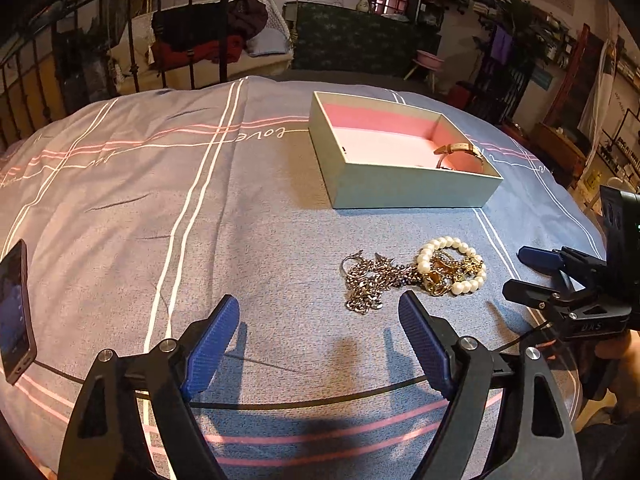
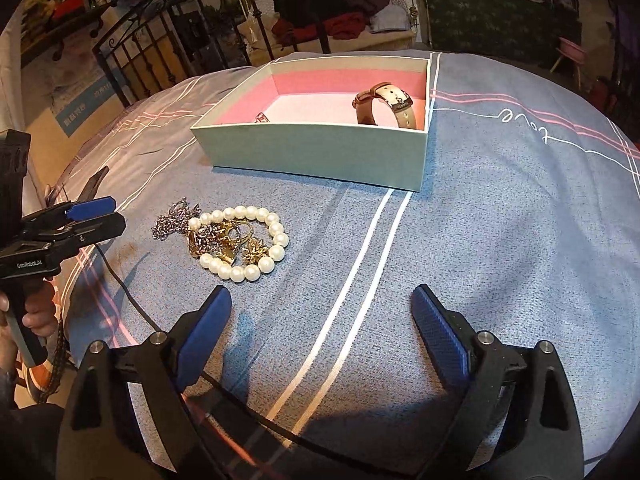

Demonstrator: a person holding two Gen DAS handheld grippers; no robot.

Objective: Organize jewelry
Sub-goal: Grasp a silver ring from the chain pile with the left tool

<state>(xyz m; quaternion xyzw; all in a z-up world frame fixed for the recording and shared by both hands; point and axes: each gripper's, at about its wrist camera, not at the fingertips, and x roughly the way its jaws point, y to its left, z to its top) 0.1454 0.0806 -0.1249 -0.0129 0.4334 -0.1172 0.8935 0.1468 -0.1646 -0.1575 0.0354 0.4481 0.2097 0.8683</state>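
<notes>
Tangling: pearl bracelet (image 2: 240, 242), metal chains (image 1: 366, 284), rectangular box (image 2: 320, 148).

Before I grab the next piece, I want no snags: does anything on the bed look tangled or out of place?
Yes. The pearl bracelet, gold pieces and silver chain lie knotted in one heap on the bedspread, outside the box. Only the watch is clearly inside. A phone lies at the edge.
</notes>
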